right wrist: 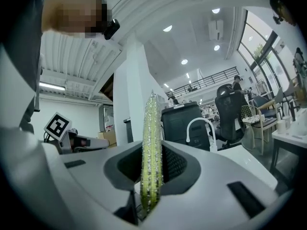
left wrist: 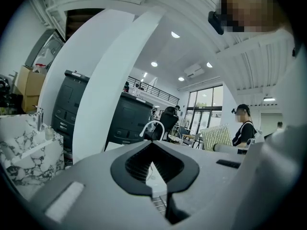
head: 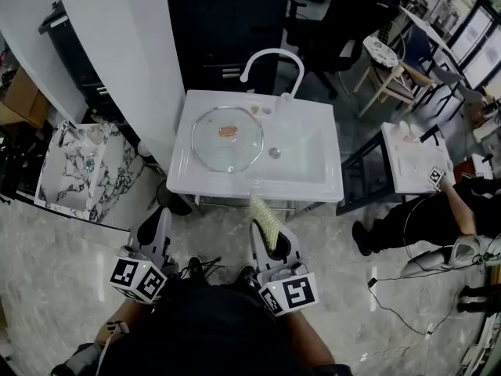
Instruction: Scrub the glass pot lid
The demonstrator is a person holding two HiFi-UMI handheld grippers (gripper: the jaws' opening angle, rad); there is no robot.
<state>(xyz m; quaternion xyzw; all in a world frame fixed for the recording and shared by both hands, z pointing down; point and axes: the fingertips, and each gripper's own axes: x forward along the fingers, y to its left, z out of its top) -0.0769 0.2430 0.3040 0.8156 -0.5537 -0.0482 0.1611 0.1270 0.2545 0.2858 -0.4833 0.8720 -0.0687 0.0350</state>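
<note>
A yellow-green glittery scrubbing pad (right wrist: pixel 151 121) is clamped in the right gripper (right wrist: pixel 152 150); the left gripper (left wrist: pixel 152 145) is closed, seemingly empty. The round glass pot lid (head: pixel 228 138) is laid well ahead, on a white table (head: pixel 313 180).

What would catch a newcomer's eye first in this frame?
The glass pot lid lies flat in the white sink, left of the curved faucet, straight ahead in the head view. Nearer the person, the right tool is shut on a yellow-green scrubber that sticks up from its jaws, while the left tool is shut and empty.
</note>
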